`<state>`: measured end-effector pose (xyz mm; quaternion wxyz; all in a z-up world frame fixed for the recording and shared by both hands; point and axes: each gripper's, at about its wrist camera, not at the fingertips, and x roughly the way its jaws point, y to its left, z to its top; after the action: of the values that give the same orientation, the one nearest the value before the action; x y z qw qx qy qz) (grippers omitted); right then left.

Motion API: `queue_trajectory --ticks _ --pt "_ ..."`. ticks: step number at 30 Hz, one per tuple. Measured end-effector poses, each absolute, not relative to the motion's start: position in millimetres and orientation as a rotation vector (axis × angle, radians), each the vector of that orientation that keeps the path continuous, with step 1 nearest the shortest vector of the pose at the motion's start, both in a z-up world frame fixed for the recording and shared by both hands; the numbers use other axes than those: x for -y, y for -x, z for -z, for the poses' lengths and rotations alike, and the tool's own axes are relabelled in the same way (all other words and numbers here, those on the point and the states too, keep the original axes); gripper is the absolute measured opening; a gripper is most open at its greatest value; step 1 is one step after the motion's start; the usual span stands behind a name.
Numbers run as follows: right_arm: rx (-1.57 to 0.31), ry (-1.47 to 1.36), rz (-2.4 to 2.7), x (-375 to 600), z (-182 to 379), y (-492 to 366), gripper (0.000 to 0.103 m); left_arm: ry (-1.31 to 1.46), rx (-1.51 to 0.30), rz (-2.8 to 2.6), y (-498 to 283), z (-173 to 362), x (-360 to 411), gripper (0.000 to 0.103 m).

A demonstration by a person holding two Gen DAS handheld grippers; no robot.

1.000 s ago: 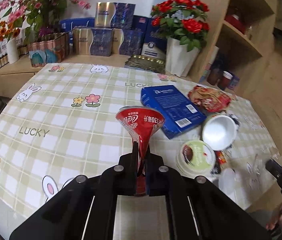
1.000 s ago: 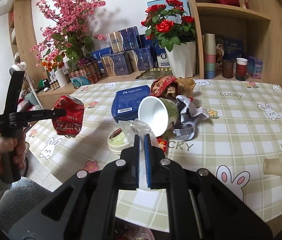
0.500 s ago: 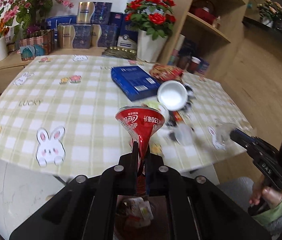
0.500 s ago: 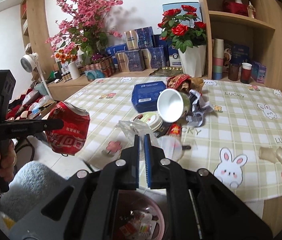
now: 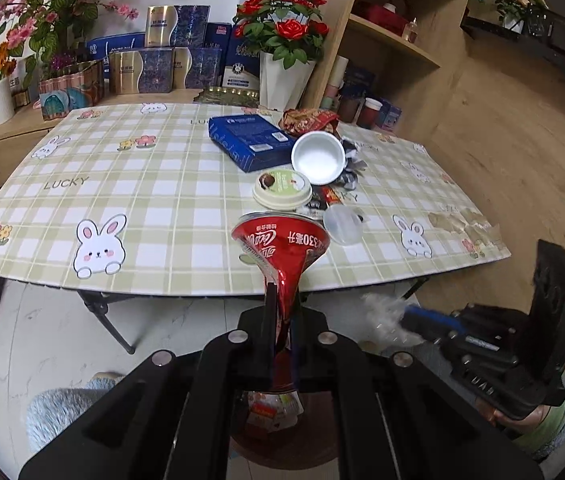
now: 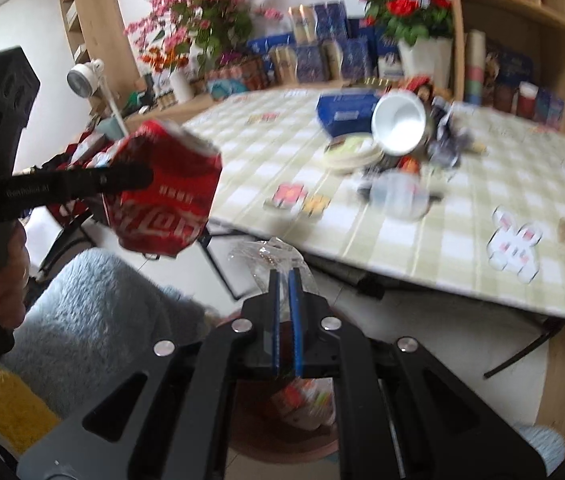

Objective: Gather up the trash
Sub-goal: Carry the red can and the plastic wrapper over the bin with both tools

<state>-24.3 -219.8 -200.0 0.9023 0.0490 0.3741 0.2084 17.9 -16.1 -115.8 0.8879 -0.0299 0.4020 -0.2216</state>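
Observation:
My left gripper (image 5: 282, 292) is shut on a crushed red cola can (image 5: 282, 248), held off the table's near edge above a brown bin (image 5: 314, 452) on the floor. From the right wrist view the can (image 6: 166, 196) hangs at the left in the left gripper (image 6: 138, 178). My right gripper (image 6: 285, 276) is shut on a crumpled clear plastic wrapper (image 6: 266, 256), also above the bin (image 6: 250, 436), which holds some wrappers. The right gripper (image 5: 410, 320) shows at the lower right of the left wrist view. More trash lies on the checked table (image 5: 142, 208).
On the table lie a blue box (image 5: 250, 140), a tipped white paper cup (image 5: 317, 158), a round lidded tub (image 5: 282, 188), a clear lid (image 5: 342, 224) and a red snack bag (image 5: 308, 120). Flower pots and boxes stand behind. Folding table legs (image 5: 102, 320) stand by the bin.
Both grippers have drawn back from over the table to beyond its near edge. The bin has come into view under them. The can and the wrapper stay gripped.

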Motion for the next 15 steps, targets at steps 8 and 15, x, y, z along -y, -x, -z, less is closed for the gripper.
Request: queue_trajectory --ticks 8,15 --pt "-0.853 -0.147 -0.45 220 219 22 0.009 0.049 -0.845 0.439 -9 117 17 0.006" --pt "-0.917 -0.158 -0.449 219 229 17 0.009 0.053 -0.859 0.436 -10 120 16 0.006"
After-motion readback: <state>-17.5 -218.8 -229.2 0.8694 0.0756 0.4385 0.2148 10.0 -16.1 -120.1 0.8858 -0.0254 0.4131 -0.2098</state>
